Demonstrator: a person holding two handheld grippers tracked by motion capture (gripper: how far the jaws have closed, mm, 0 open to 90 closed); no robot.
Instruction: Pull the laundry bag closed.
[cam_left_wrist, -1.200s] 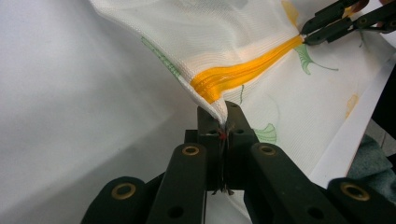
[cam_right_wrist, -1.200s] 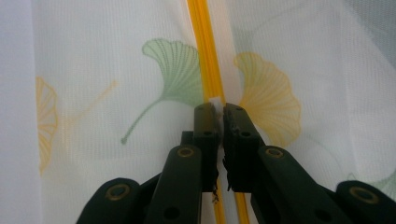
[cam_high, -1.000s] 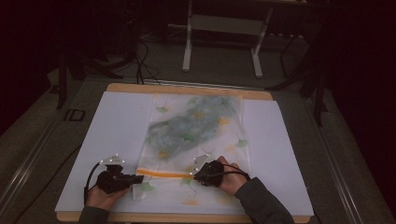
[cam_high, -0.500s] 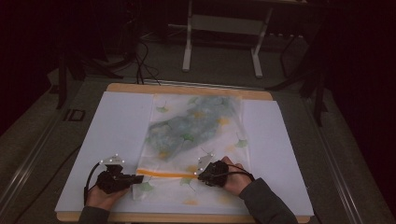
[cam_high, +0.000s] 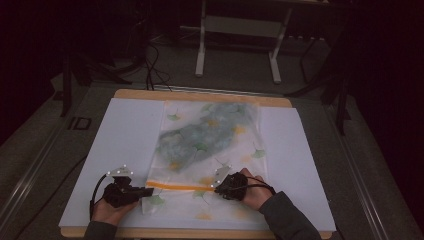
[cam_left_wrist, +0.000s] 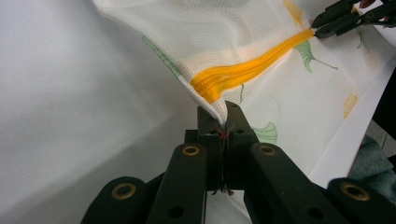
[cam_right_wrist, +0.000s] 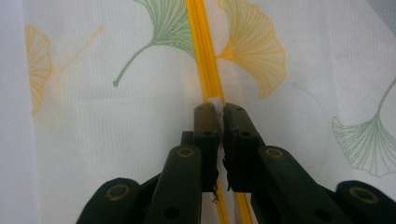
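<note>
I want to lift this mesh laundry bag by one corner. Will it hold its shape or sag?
The mesh laundry bag will probably sag: its corner, pinched in the left tongs, already drapes in soft folds. It looks light, being thin, see-through netting lying flat on the white sheet. The orange zipper, where the right tongs are closed, may be slightly stiffer.

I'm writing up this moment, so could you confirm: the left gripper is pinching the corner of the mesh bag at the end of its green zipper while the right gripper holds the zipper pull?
One detail is wrong: the zipper is orange, not green; only some leaf prints are green. The left gripper view shows it. The left gripper does pinch the mesh bag at its corner, and the right gripper does hold the zipper pull.
</note>
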